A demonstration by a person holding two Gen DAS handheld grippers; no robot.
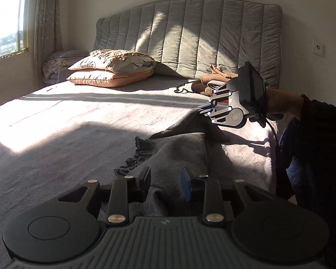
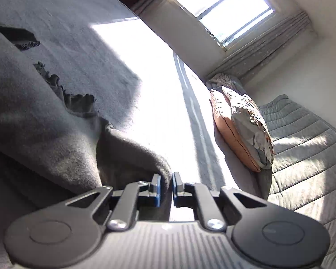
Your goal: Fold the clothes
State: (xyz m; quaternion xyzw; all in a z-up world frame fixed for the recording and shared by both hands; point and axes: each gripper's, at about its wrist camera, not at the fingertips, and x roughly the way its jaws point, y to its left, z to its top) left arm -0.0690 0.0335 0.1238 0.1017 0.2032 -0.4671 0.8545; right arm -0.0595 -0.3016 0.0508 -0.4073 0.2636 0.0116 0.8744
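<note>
Grey fleece garment [image 1: 179,148] lies on bed [image 1: 78,116]; right gripper [image 1: 207,109] pinches its far corner aloft, left gripper [image 1: 165,185] spread wide over near edge. Thin pinch may slip, collapsing the fold.

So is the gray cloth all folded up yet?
Not yet. The gray cloth lies rumpled on the bed, its frilly edge loose, with one corner lifted by the right tool.

garment [image 1: 179,152] on bed [image 1: 78,116], pillows [image 1: 112,71] stacked before headboard [image 1: 190,33]

Fuzzy matt grey garment [image 1: 179,148], napped bedcover [image 1: 78,134], quilted cloth headboard [image 1: 201,35]
</note>
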